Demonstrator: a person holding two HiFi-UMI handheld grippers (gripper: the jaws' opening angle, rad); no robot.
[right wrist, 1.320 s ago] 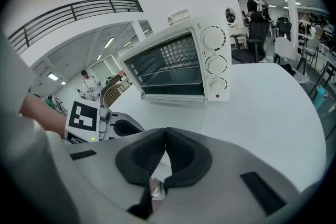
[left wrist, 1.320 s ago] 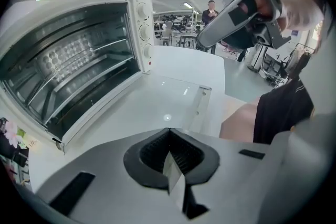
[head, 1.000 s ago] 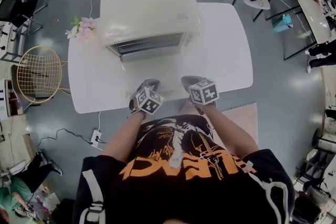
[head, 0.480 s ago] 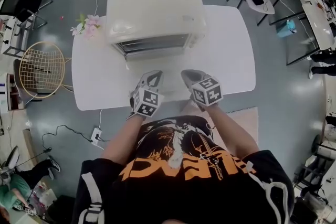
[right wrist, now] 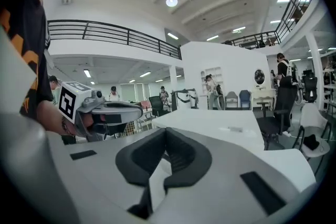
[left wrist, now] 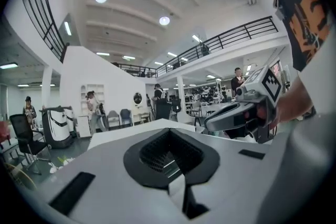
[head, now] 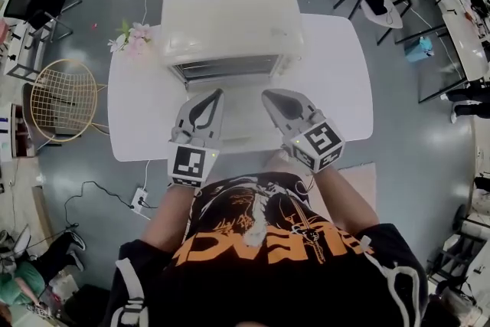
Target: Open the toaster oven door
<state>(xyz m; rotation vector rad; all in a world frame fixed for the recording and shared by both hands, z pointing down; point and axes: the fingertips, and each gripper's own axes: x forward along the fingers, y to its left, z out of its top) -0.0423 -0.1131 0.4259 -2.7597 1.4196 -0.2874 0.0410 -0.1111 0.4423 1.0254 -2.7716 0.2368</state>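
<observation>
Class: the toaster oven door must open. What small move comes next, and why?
Probably ease the right gripper toward the toaster oven door, opening its jaws: the door looks closed, and this and the left gripper are shut, empty, short of it.

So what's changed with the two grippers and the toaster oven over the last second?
The left gripper and right gripper rose and levelled out toward the cream boxy toaster oven, jaws shut, holding nothing. Its door stays closed.
</observation>
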